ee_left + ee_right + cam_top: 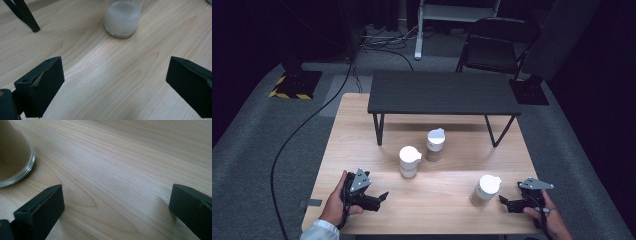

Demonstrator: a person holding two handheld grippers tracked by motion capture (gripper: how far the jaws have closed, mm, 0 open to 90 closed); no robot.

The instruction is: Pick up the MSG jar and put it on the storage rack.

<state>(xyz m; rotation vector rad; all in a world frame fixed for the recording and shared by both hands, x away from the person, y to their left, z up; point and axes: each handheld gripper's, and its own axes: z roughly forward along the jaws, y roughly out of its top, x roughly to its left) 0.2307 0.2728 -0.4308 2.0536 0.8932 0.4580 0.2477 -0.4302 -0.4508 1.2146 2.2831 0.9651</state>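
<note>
Both grippers wide open, nothing held – three lidded jars standing on the wooden table (437, 200).

Your left gripper (382, 196) sits near the table's front-left corner, jaws spread, pointing toward the jar of white powder (409, 162) around the table's middle. Your right gripper (503, 200) is near the front-right corner – jaws apart too – just beside the jar of tan powder (485, 191), not touching it. The third jar (435, 145) stands a bit further back, in front of the small black bench (442, 93) along the table's far edge.
</note>
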